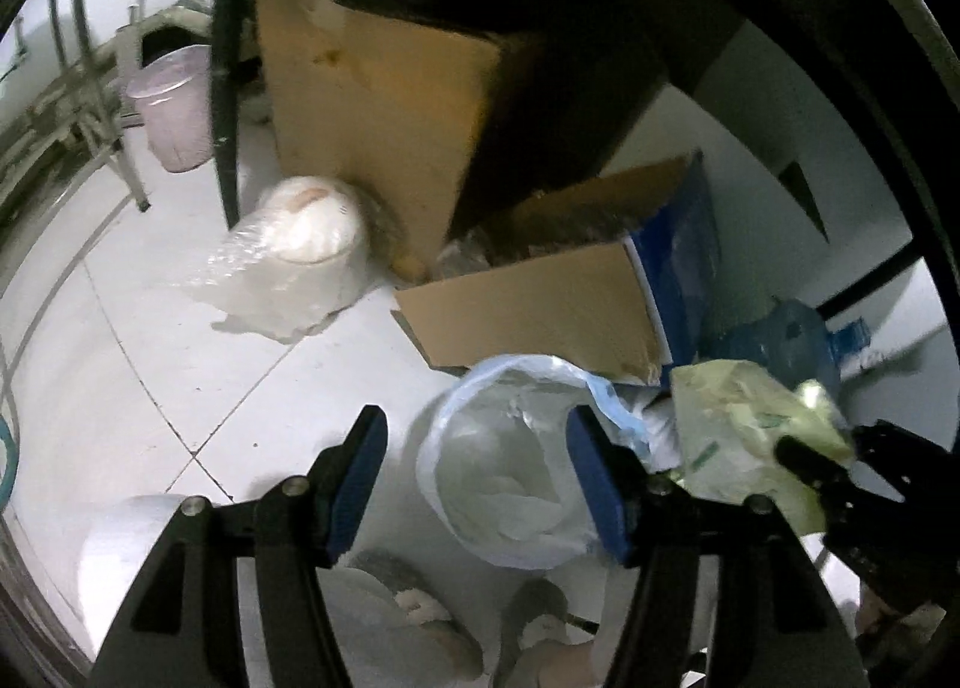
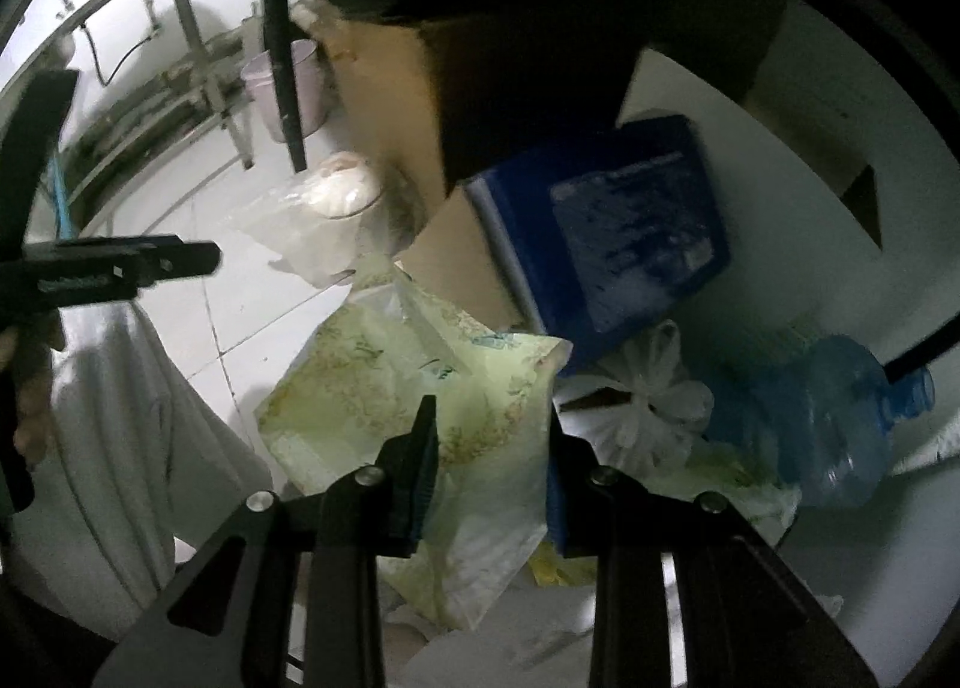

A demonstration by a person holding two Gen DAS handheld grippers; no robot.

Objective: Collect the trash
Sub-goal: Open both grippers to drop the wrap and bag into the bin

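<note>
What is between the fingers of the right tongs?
A pale green plastic wrapper sits between the fingers of the right tongs, apparently gripped; the right wrist view shows it.

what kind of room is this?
Probably a utility or back-kitchen corner used for storage: tiled floor, stacked cardboard boxes, a water jug, a metal rack.
</note>
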